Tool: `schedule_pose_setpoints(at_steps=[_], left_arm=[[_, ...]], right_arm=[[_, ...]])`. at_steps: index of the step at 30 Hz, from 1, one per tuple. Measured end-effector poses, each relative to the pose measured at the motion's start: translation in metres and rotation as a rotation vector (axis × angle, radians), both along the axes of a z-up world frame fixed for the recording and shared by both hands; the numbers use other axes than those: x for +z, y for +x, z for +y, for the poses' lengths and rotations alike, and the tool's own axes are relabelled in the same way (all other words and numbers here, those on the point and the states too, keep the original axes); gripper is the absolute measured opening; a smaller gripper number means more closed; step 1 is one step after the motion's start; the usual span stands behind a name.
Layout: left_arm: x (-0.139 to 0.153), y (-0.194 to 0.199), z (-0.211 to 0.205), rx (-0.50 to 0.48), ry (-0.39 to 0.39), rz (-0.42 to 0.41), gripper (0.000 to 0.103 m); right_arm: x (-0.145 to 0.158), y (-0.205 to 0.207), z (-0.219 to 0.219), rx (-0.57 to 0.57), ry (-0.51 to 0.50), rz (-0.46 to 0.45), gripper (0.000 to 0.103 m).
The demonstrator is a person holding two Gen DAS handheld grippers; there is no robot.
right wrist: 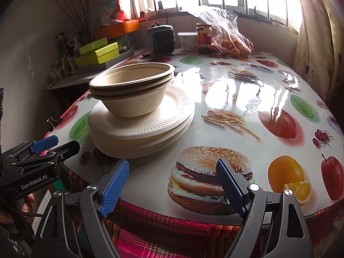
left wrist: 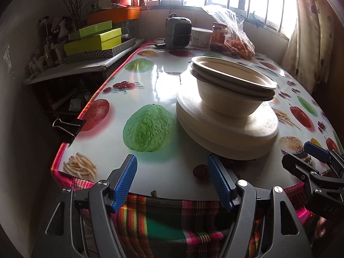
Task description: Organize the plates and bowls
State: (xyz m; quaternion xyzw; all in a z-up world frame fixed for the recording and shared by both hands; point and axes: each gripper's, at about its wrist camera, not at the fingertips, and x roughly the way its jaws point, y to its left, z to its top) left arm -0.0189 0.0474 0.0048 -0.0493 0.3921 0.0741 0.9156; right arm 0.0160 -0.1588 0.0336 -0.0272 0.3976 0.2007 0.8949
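Table (left wrist: 163, 79): glossy printed cover of fruit, fries and a burger, over a plaid cloth that hangs at the near edge.

Plates (left wrist: 228, 137): a short stack of pale disposable plates near the table's front edge, slightly staggered. In my left view they lie ahead and a little right of my fingers; in my right view they lie ahead and to the left (right wrist: 142, 126).

Bowls (left wrist: 232, 90): beige disposable bowls nested one in another, standing on top of the plates. The uppermost sits tilted in the one below, its rim not level. I cannot tell how many are nested.

Left gripper (left wrist: 172, 180): mine, held at the near edge of the table, blue pads spread wide, nothing between them. Short of the plates, touching neither plates nor bowls.

Right gripper (right wrist: 173, 185): mine, over the printed burger at the near edge, pads spread and empty. Beside the plates, apart from them.

Far end of table, by the window: small grey heater (left wrist: 178, 32), white tub (left wrist: 201, 36), red-labelled jar (left wrist: 219, 35), clear bag of oranges (left wrist: 236, 40).

Side shelf, left: green boxes (left wrist: 92, 40) stacked, orange box (left wrist: 114, 15) behind.

Binder clip (left wrist: 66, 126): on the table's left edge.
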Motion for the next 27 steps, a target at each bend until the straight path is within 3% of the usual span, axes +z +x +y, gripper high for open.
schedule_pose_setpoints(at_steps=[27], left_arm=[[-0.014, 0.006, -0.002, -0.015, -0.011, 0.06, 0.069]], right_arm=[[-0.012, 0.003, 0.002, -0.014, -0.016, 0.042, 0.084]])
